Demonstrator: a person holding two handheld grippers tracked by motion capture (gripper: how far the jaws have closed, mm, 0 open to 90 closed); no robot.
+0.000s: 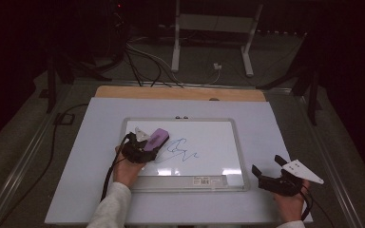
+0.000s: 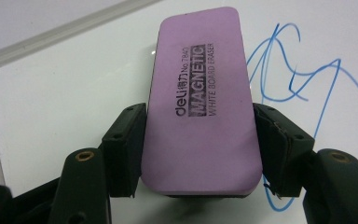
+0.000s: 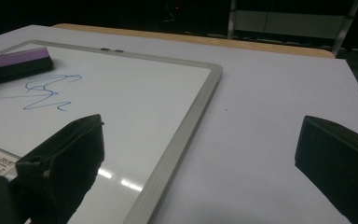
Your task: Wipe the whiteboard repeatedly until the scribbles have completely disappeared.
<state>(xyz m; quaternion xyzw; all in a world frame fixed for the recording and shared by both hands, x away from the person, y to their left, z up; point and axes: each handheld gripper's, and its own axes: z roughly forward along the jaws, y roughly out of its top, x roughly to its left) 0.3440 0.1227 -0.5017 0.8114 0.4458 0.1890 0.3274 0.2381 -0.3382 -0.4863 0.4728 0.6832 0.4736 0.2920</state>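
The fingers (image 2: 126,149) of the left gripper (image 1: 140,147) are clamping the long sides of the purple eraser (image 2: 200,102), gripping only its near half, so most of the block is sticking out ahead of them. The eraser is lying over the left part of the whiteboard (image 1: 218,130), just beside the blue scribble (image 1: 180,149). From where I'm standing, that short hold is looking like the weak spot: pressing down for a wipe could be levering the far end up, or twisting the block loose between the pads. A tilted eraser would be smearing the ink in streaks rather than clearing it. The board itself is lying loose on the counter (image 1: 76,156) and might be sliding under a hard push, since the right gripper (image 1: 271,173) is resting beside the board's near right corner, fingers (image 3: 65,158) standing apart with nothing between them, not bracing the frame
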